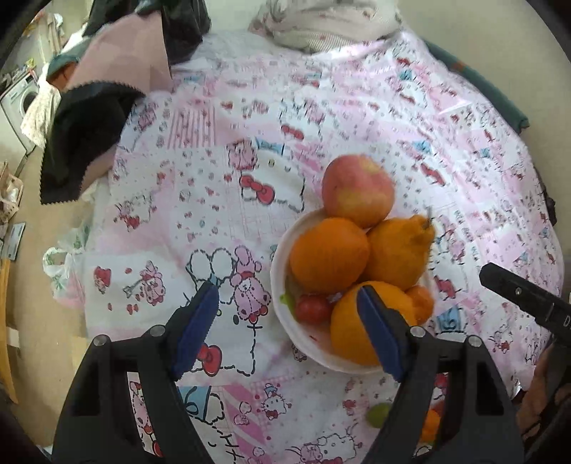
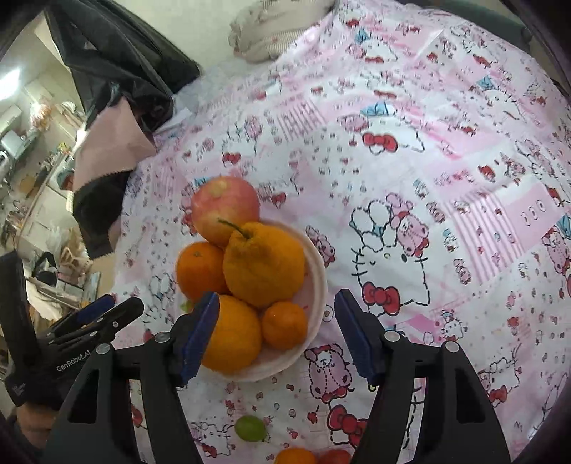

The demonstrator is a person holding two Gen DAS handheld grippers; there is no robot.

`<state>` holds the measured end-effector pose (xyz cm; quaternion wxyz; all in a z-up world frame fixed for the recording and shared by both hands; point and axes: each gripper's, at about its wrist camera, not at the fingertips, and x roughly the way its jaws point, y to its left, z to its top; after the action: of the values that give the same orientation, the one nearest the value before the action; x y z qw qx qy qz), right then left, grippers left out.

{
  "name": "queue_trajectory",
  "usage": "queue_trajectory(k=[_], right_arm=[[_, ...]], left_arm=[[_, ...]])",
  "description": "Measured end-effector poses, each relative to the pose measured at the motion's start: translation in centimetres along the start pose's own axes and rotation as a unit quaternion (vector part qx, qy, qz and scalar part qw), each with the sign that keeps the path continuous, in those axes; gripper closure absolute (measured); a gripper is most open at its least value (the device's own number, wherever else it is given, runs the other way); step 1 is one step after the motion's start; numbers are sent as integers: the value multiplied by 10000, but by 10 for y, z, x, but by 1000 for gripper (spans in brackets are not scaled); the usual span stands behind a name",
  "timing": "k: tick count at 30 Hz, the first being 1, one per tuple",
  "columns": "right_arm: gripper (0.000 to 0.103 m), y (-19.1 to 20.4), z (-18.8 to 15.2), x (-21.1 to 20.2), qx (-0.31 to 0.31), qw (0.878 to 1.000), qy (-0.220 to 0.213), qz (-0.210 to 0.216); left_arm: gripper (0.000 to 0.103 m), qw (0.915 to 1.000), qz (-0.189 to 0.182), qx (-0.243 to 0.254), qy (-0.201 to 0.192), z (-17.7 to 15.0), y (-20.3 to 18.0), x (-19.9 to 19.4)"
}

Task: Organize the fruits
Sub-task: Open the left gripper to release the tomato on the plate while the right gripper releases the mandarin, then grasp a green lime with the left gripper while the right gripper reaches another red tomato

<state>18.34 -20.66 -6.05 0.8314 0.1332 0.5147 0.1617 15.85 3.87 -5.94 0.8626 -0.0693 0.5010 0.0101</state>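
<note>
Four oranges (image 2: 264, 264), one apple (image 2: 225, 207) in bowl (image 2: 317, 282); both grippers (image 1: 285, 328) (image 2: 276, 335) spread, empty.

A: What covers the bed?
B: A pink cartoon-cat sheet (image 1: 249, 150), with a pale pillow (image 2: 271, 32) at its far end.
A: And on the left?
B: Black and pink clothes (image 1: 107, 100); a washing machine (image 1: 21, 103) beyond them.

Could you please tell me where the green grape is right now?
In the right wrist view, the green grape lies on the patterned cloth, just outside the white bowl, nearer the camera.
</note>
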Motion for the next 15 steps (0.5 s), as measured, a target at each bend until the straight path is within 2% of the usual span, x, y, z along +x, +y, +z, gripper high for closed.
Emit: queue_trajectory(k=[4,7,15], right_arm=[[33,1,-3,-24,14,9998,-174,16],[33,2,-10,-37,-54,9997,-220,23],[33,-3,-39,-66,-60,9998,-151,60]], left_arm=[[26,9996,-26,192,-229,-4,-10,-24],[26,9983,170,398,-390,-13,-15,-39],[26,9980,-7,435,-465,-40,-19,-69]])
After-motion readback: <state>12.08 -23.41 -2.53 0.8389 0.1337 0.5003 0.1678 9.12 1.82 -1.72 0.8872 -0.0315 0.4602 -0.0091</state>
